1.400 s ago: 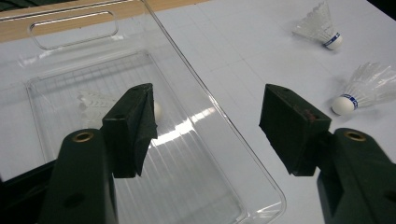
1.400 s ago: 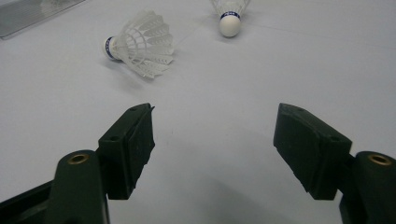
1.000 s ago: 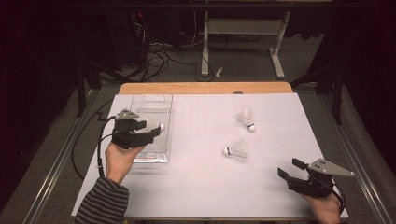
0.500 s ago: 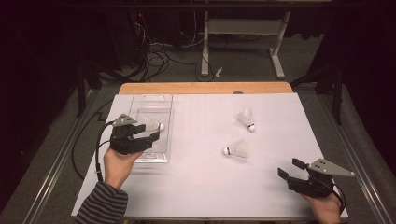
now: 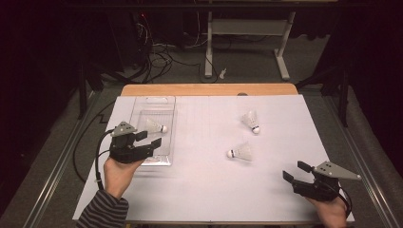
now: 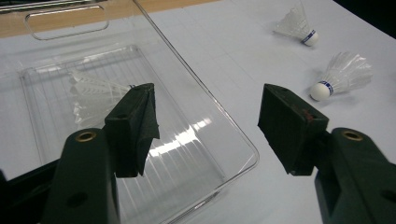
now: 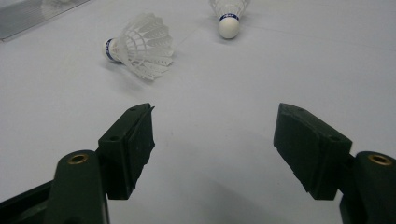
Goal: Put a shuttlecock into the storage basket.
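White counter (image 5: pixel 199 190): feathered shuttlecock (image 5: pixel 156 126) lies inside clear tray (image 5: pixel 157 161); left gripper (image 5: pixel 148 139) beside it, fingers wide apart, empty.

Clear glossy plastic tray (image 5: pixel 157 107) with ribbed floor; white feathery shuttlecocks (image 5: pixel 241 152) with smooth caps; matt white sheet over the wooden bench (image 5: pixel 209 90); matt black tool pads (image 6: pixel 135 126).

One white shuttlecock (image 5: pixel 156 126) lies on its side in the clear tray (image 5: pixel 164 160) — just beyond the left claw (image 5: pixel 148 138), whose open jaws hang over the tray's near end.
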A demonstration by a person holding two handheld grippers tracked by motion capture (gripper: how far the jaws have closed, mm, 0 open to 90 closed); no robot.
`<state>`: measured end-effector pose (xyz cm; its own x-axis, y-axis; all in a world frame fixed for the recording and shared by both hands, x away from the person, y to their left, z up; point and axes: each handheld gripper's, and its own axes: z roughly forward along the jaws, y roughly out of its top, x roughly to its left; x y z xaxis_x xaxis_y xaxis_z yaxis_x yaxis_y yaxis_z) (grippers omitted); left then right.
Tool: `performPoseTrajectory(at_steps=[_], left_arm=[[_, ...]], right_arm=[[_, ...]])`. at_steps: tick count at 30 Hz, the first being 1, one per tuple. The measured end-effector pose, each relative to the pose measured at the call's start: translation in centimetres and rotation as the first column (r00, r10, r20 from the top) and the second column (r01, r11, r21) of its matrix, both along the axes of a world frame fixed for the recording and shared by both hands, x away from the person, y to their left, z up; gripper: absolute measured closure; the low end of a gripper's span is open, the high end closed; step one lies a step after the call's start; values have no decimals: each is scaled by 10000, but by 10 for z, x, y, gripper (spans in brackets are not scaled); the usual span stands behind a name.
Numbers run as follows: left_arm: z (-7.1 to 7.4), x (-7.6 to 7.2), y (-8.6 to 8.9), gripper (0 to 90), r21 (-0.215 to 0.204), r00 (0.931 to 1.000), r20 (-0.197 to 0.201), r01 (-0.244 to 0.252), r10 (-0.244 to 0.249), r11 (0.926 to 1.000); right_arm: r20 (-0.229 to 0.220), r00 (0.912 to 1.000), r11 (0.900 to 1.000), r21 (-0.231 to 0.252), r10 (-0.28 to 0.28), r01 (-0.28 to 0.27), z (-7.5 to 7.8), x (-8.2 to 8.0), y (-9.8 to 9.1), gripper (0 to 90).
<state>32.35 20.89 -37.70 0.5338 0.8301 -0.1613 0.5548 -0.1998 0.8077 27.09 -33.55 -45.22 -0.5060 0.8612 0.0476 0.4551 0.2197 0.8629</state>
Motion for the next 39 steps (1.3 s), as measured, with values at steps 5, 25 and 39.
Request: performPoseTrajectory(at_steps=[5,25,39], left_arm=[[-2,-3,1,374,-60,10000,47,7,-7,10000],[-13,-14,6,372,-413,10000,9,43,-43,9991],[-18,-20,2,372,-558,9997,-28,255,-257,9981]], right_arm=[[-2,10000,10000,21,3,-3,0,0,0,292],[-7,10000,10000,15,-13,13,0,1,0,292],[-15,10000,10000,49,-38,38,0,1,-1,292]])
